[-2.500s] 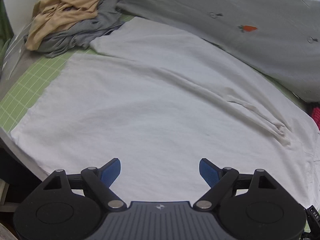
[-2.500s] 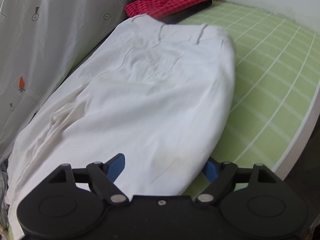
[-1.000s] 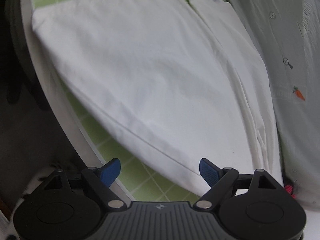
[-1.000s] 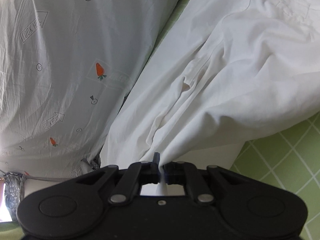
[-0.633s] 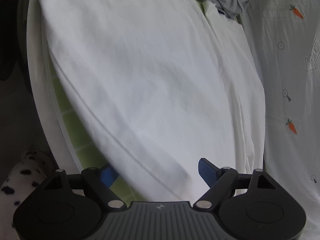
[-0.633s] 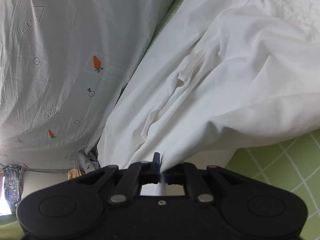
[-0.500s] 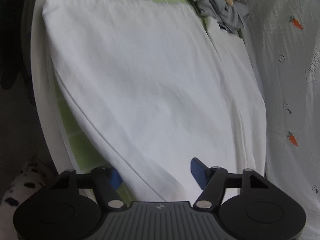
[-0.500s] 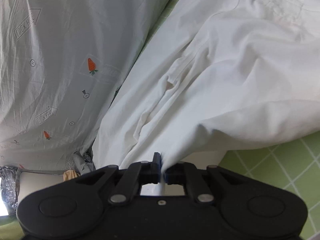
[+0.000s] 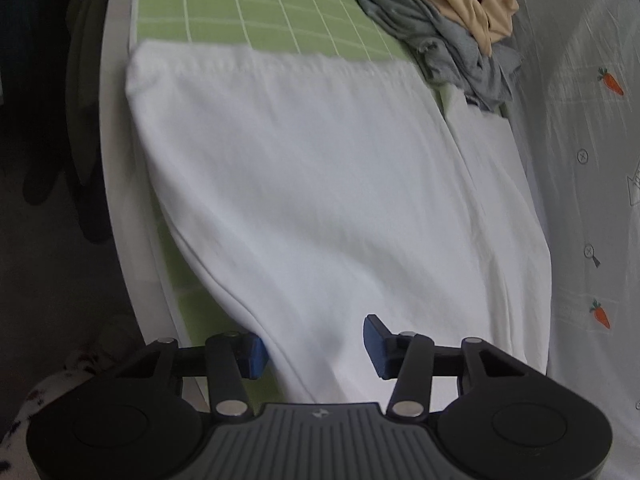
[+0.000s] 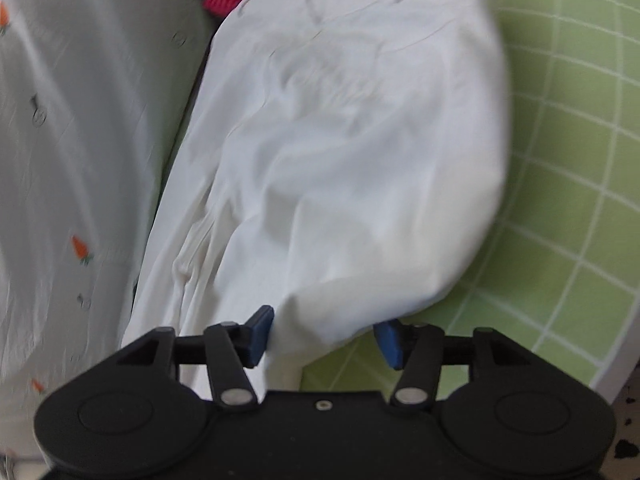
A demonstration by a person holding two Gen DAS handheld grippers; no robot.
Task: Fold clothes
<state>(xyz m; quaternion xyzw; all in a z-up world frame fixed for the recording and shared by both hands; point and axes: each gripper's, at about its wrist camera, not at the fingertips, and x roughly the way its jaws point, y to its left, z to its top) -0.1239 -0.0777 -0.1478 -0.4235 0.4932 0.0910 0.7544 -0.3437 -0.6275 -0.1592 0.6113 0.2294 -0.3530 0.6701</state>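
No readable text (prints blurred), anywhere

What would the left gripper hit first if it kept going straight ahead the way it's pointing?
Most likely the white cloth garment: its near edge already lies between the open fingers of the left gripper, so it would slide further over that fabric. Depth is hard to judge here.

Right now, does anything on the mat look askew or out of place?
Yes: the white cotton trousers overhang the green gridded mat's near edge, and a crumpled grey and tan clothes heap sits at its far corner.
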